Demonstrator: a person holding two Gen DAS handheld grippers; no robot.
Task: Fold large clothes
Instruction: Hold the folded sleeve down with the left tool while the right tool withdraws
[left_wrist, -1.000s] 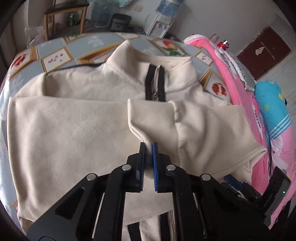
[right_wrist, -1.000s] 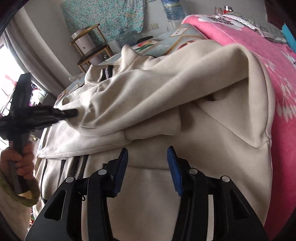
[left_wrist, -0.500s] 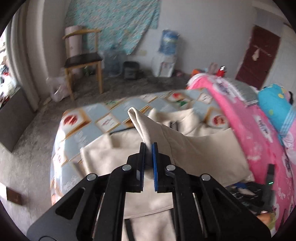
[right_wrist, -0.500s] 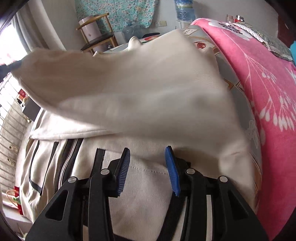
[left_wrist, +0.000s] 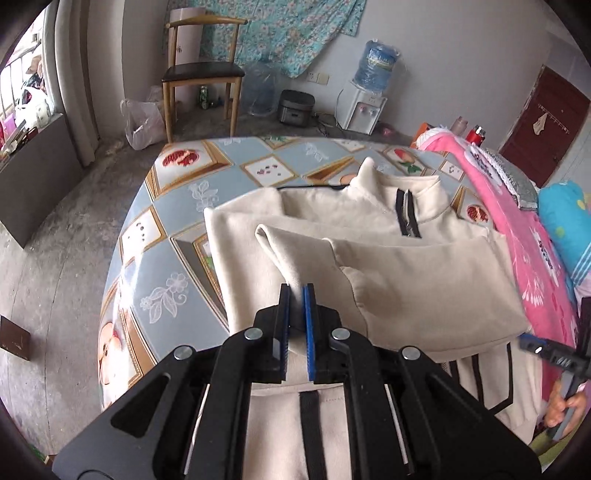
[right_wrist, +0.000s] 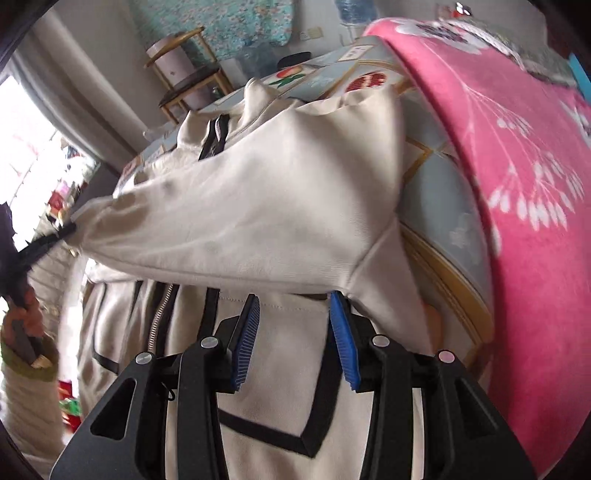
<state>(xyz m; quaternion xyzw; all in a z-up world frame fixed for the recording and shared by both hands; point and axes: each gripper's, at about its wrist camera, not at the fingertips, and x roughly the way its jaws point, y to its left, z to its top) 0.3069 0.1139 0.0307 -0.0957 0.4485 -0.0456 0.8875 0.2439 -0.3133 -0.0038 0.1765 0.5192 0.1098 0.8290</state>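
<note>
Sleeve pulled across jacket, collar pointing away; left gripper jaws clamp cuff, right gripper jaws parted.

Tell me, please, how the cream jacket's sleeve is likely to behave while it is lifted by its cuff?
Probably floppy: the sleeve sags between the left tool and the shoulder. Likely fairly light, since one pinch holds it. It may drape unevenly once released.

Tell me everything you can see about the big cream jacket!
The cream jacket looks soft and fleecy, with a stand-up collar, a black zipper and black trim lower down. It lies front-up on the patterned table, beside a pink blanket. One sleeve is pulled across its chest, its cuff pinched in the left hand-held gripper.
</note>
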